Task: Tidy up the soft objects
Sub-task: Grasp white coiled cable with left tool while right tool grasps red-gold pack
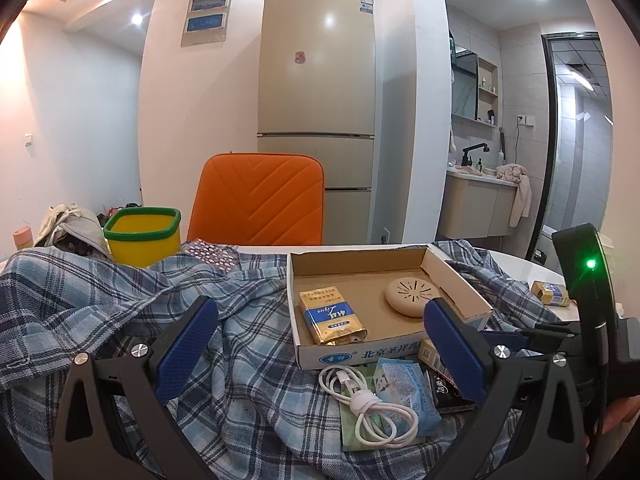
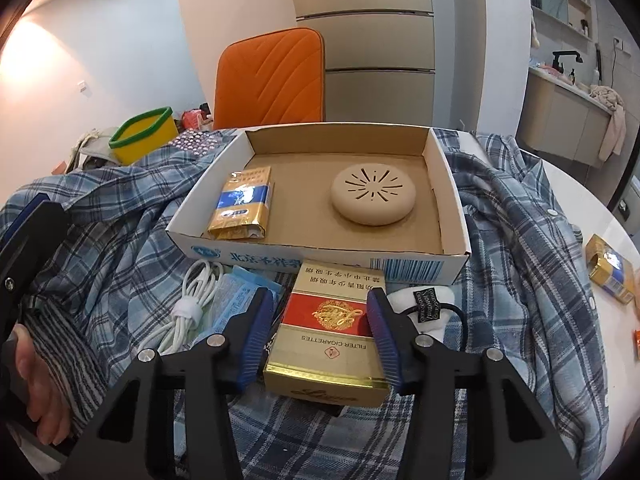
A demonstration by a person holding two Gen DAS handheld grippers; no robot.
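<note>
A cardboard tray (image 2: 452, 200) (image 1: 460, 280) lies on a blue plaid shirt (image 2: 120, 232) (image 1: 120, 300). In it are a gold-blue soft pack (image 2: 244, 204) (image 1: 332, 316) and a beige round disc (image 2: 372, 196) (image 1: 410, 296). My right gripper (image 2: 320, 312) is shut on a red-gold cigarette pack (image 2: 332, 332), held just in front of the tray's near wall. My left gripper (image 1: 320, 320) is open and empty, above the shirt left of the tray. A white cable (image 1: 360, 404) (image 2: 192, 304) and a blue tissue pack (image 1: 408, 388) (image 2: 236, 300) lie before the tray.
A yellow bin with a green rim (image 1: 144, 236) (image 2: 144, 134) stands at the back left. An orange chair (image 1: 260, 200) (image 2: 272, 76) is behind the table. Another gold pack (image 2: 610, 268) (image 1: 550, 294) lies on the white table at the right. A fridge (image 1: 316, 80) stands behind.
</note>
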